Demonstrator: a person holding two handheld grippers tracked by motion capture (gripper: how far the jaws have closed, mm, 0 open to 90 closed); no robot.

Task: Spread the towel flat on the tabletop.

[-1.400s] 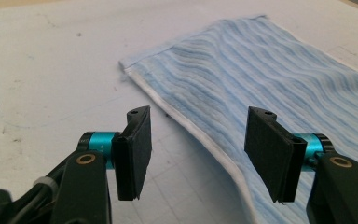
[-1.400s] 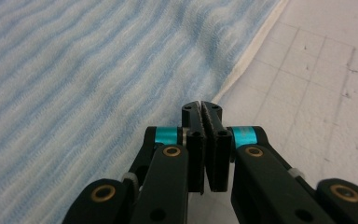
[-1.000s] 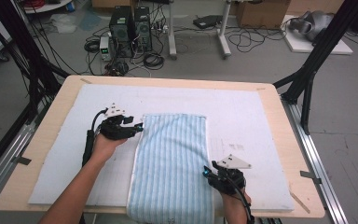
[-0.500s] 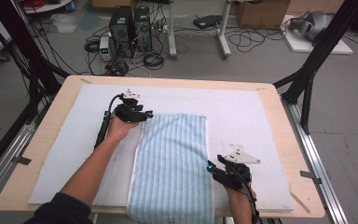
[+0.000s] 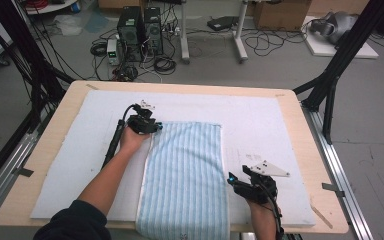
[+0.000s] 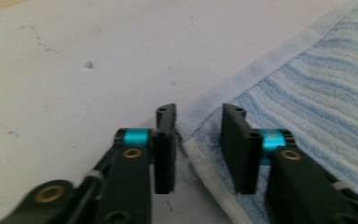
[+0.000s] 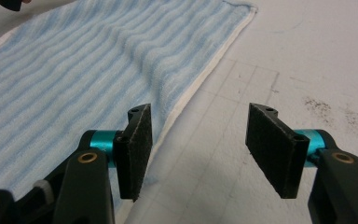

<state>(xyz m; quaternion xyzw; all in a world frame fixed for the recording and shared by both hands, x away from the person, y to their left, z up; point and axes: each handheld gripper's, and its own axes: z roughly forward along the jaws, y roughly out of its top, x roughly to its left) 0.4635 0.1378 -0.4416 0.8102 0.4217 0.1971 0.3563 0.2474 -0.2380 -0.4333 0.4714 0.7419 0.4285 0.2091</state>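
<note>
High view: left gripper point(image 5: 156, 126) jaws straddle the striped towel point(image 5: 187, 175) corner, right gripper point(image 5: 234, 180) jaws spread.

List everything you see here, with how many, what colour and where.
Towel: one, blue and white striped, flat on the mat, near edge at the table front.
Mat: one, white, covering the table.
Table: one, light wood.
Computer towers: two, black, on the floor beyond the table.
Cables: several, black, on the floor.
Left gripper: one, black, open around the towel's far left corner.
Right gripper: one, black, open at the towel's right edge.
</note>
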